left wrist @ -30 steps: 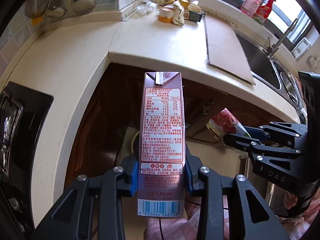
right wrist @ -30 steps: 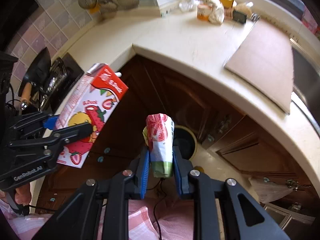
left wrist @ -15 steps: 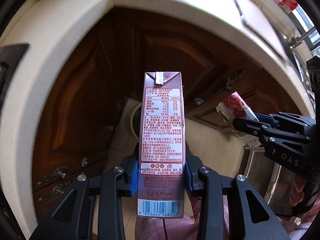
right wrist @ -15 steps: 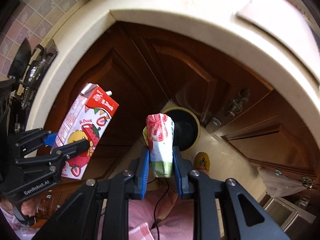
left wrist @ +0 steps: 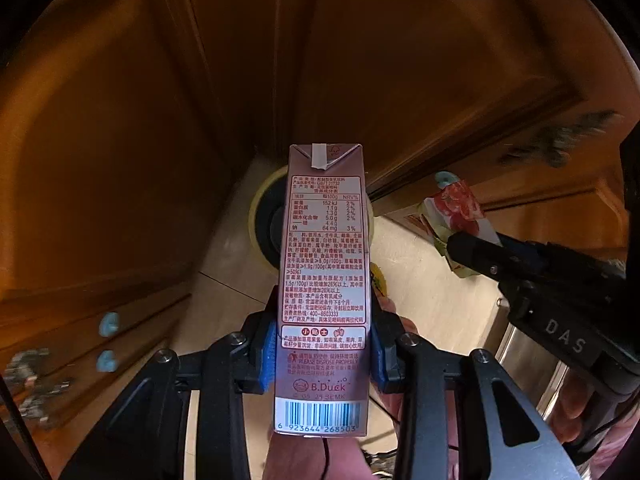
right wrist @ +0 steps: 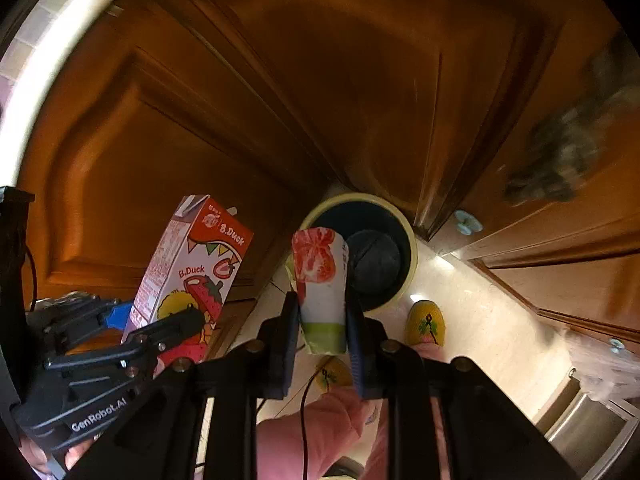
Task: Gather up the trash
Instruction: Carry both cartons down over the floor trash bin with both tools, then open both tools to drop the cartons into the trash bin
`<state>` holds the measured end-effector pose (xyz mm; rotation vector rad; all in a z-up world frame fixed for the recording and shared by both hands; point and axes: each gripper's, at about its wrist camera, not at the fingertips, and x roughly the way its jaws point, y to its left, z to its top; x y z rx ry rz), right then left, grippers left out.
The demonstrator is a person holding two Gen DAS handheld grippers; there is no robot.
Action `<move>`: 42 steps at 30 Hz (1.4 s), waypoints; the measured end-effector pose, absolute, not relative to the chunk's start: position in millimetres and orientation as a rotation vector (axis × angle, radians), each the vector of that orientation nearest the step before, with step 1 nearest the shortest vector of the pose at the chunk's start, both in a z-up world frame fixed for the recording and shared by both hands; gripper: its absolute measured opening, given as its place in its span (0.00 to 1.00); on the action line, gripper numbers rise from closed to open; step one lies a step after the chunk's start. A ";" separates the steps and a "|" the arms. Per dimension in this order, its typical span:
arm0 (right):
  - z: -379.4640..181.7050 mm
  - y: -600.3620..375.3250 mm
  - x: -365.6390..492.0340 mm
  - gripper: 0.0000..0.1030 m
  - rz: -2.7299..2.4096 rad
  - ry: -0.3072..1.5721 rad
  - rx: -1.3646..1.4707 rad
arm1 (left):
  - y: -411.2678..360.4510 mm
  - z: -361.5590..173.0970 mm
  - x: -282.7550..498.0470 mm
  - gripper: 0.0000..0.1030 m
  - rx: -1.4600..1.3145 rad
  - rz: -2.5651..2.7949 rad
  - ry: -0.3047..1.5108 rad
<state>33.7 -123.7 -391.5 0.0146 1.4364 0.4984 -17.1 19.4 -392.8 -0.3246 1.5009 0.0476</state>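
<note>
1. Your left gripper (left wrist: 322, 354) is closed on the tall pink-and-red B.Duck strawberry drink carton (left wrist: 324, 280), blue pads pressing its two narrow sides near the base.
2. Left wrist view gives you the carton's back only: nutrition table, red print, barcode at the bottom. The carton covers most of the round yellow-rimmed trash bin (left wrist: 266, 220) on the pale floor tile, so just the bin's left arc shows.
3. Right wrist view gives the carton's front (right wrist: 188, 272) instead, with strawberry and duck art, held tilted in the left gripper (right wrist: 152, 328). It also gives the whole open bin mouth (right wrist: 408, 276), dark inside.
4. Your right gripper (right wrist: 322, 328) is nearly fully closed, pinching a crumpled white wrapper with strawberry print and a green band (right wrist: 320, 284).
5. Carton's long axis runs along the left gripper's fingers, folded top pointing away from the gripper and down toward the bin.
6. Wrapper's long axis also runs along its gripper's fingers, strawberry end out, over the bin's near-left rim.
7. Brown wooden cabinet doors (right wrist: 280, 80) surround the bin; yellow slippers (right wrist: 426, 320) sit beside it in the right view only.
</note>
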 end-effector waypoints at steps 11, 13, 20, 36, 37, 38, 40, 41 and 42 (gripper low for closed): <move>-484.9 -112.2 63.1 0.24 0.477 1.556 -0.029 | 24.0 -483.9 4.9 0.34 -0.431 0.107 1.566; -488.6 -113.1 67.9 0.31 0.476 1.562 -0.022 | 22.1 -489.2 7.9 0.35 -0.424 0.110 1.580; -487.6 -110.3 78.5 0.41 0.485 1.557 -0.037 | 17.9 -494.0 21.3 0.70 -0.374 0.165 1.562; -431.8 -124.0 67.8 0.43 0.493 1.545 -0.008 | 27.1 -412.5 21.4 0.71 -0.265 0.179 1.497; -423.5 -123.5 67.9 0.43 0.497 1.543 -0.008 | 28.7 -400.8 20.6 0.71 -0.268 0.175 1.488; -414.0 -123.2 67.6 0.43 0.500 1.536 -0.007 | 29.9 -389.3 19.2 0.71 -0.270 0.174 1.476; -390.1 -123.9 66.9 0.43 0.511 1.515 -0.004 | 32.5 -366.9 17.0 0.71 -0.268 0.169 1.455; -378.2 -124.0 66.3 0.43 0.515 1.504 -0.004 | 32.4 -354.4 16.3 0.71 -0.265 0.166 1.444; -367.7 -123.4 66.0 0.43 0.519 1.495 -0.006 | 32.5 -341.6 15.6 0.72 -0.260 0.163 1.430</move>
